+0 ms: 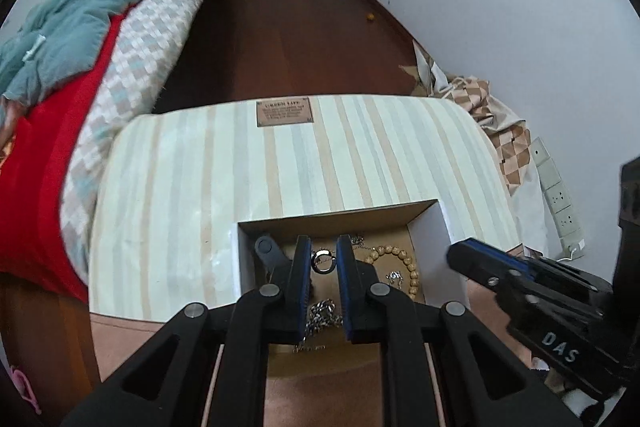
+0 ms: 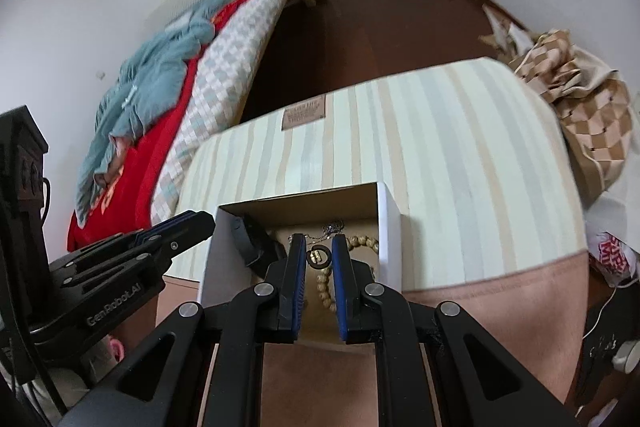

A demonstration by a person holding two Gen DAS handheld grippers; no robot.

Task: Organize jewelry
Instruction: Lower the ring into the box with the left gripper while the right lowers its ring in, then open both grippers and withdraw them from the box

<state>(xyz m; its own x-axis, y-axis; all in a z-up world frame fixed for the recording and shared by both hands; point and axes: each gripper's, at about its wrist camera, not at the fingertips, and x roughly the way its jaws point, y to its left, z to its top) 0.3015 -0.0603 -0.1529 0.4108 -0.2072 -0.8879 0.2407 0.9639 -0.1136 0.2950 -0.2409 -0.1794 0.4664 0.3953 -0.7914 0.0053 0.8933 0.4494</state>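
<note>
A white box (image 1: 436, 247) with a brown cardboard floor stands on a striped top (image 1: 200, 167). In it lie a tan bead bracelet (image 1: 408, 263), silver chains (image 1: 322, 315) and a black piece (image 1: 268, 251). My left gripper (image 1: 323, 247) hangs above the box, shut on a silver ring (image 1: 323, 261) pinched between its blue pads. My right gripper (image 2: 318, 243) is likewise above the box (image 2: 216, 259), shut on a dark ring with a gold part (image 2: 319, 257); the bead bracelet (image 2: 362, 241) lies beneath it. Each gripper shows in the other's view: the right (image 1: 460, 251), the left (image 2: 204, 221).
A bed with a red cover and a blue-grey blanket (image 1: 72, 39) runs along the left. Dark wooden floor (image 1: 300, 39) lies beyond the striped top. A checked bag (image 1: 508, 147) and a white power strip (image 1: 556, 187) sit by the right wall.
</note>
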